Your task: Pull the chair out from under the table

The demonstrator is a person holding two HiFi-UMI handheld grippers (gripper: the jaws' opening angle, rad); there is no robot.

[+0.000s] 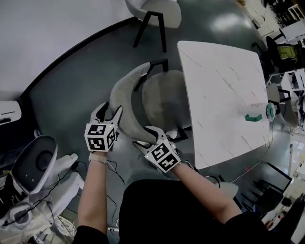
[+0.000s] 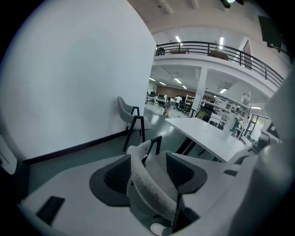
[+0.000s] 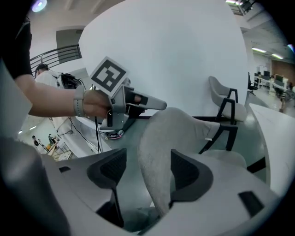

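Chair [image 1: 162, 97] sits w/ seat front tucked just under the long edge of the bench [image 1: 224, 76]. Its curved backrest [image 1: 123, 97] sticks out toward the person, clear of that edge. A black leg [image 1: 159, 64] shows at the far end.

L gripper [image 1: 109, 110] is on the mid curve of the backrest. R gripper [image 1: 144, 136] is at the end nearest the person, close to the bench's near corner. Both straddle the top rim. L fingers [image 2: 115, 175] are wide apart w/ the thin rim running btwn them, not clamped. R fingers [image 3: 108, 168] are wide too, w/ the thick grey backrest btwn them and a gap on one side; no squeeze visible.

Room to move: dark glossy floor [image 1: 71, 81] lies open behind the backrest, out to the curved wall [image 1: 47, 28]. A white machine [image 1: 35, 167] w/ cables [image 1: 62, 178] stands at the person's L, near the L arm. A second chair [image 1: 159, 12] is against the wall, well apart from the first.

Bench top is white w/ faint veins. A green piece [image 1: 253, 117] lies near its far edge. Past the bench's R side, more furniture is packed close. L gripper view shows a big hall beyond w/ balcony railing and ceiling lights.
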